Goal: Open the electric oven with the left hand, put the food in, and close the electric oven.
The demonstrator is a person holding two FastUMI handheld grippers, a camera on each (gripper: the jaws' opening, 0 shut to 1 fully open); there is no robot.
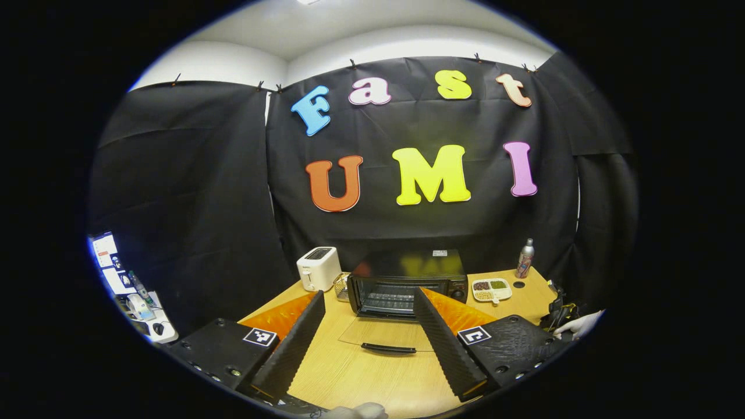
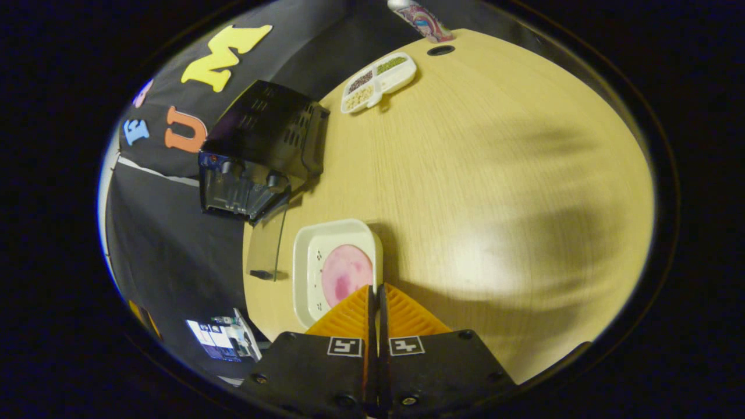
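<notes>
Standing open, the oven [image 1: 407,285] has its glass door [image 1: 387,336] flat on the table [image 1: 361,372]. Left gripper [image 1: 369,340] spread, empty. Right gripper [image 2: 376,291] pinches the plate [image 2: 308,273] rim; ham slice [image 2: 346,273] not yet loaded, door not yet closed.

Bottle [image 2: 420,20] cut off at the top edge; compartment dish [image 1: 492,289] contents too small to tell
</notes>
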